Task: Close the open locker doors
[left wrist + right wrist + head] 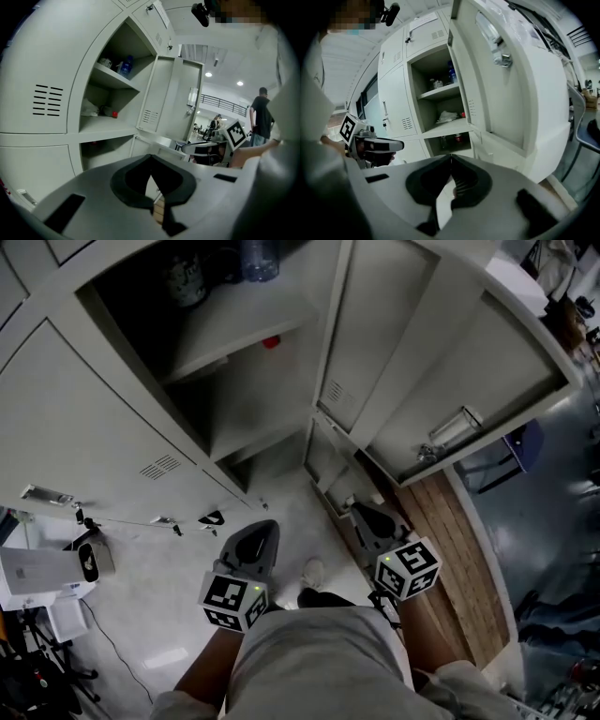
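Text check: nothing legible.
Paper sheet (pixel 423 19) on upper locker door (pixel 426 44) too blurred; marker cubes (pixel 232 601) carry patterns only.

Pale grey locker doors (pixel 478 362), swung wide open

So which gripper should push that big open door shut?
Right, probably. The right gripper sits beside the open door, which swings out on that side. The left gripper is further off, on the side of the closed lockers. Both are shut and empty.
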Available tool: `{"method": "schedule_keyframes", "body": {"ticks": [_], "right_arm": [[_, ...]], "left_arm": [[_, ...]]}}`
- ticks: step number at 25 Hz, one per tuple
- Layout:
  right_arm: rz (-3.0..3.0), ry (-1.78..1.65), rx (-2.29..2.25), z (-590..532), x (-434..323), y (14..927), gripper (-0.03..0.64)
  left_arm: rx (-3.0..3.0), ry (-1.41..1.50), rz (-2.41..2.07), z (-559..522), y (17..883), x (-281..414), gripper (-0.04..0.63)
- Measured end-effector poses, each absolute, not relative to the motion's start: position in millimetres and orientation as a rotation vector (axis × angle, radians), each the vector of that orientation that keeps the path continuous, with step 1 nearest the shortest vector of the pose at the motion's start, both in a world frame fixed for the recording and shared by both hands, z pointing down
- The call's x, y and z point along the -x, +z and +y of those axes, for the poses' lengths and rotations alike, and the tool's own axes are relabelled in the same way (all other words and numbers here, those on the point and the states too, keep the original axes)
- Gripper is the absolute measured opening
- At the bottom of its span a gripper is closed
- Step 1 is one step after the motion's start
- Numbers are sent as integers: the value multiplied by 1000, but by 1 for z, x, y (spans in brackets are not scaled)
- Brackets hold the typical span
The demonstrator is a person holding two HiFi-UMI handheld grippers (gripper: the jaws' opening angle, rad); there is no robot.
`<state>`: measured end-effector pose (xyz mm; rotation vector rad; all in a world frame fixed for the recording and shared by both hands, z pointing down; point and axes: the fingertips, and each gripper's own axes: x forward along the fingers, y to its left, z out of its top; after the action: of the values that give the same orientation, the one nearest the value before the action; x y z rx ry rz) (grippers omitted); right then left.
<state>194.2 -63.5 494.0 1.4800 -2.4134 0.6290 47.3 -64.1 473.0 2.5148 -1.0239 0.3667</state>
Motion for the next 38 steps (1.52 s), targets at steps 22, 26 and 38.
{"method": "schedule_keyframes", "body": {"ticks": [22,26,38], "right_arm": [[-2284,742,-1600,-68,-311,549,28],[-2289,763,-1573,-73,-311,560,28],[-2322,801,-1515,-83,-295,569,28]], "left_arm": [[-2526,433,-1006,-62,480,-113,14],[-2518,445,-1025,-61,480,-113,14],[-2501,457,-1064,-62,482,-105,14]]}}
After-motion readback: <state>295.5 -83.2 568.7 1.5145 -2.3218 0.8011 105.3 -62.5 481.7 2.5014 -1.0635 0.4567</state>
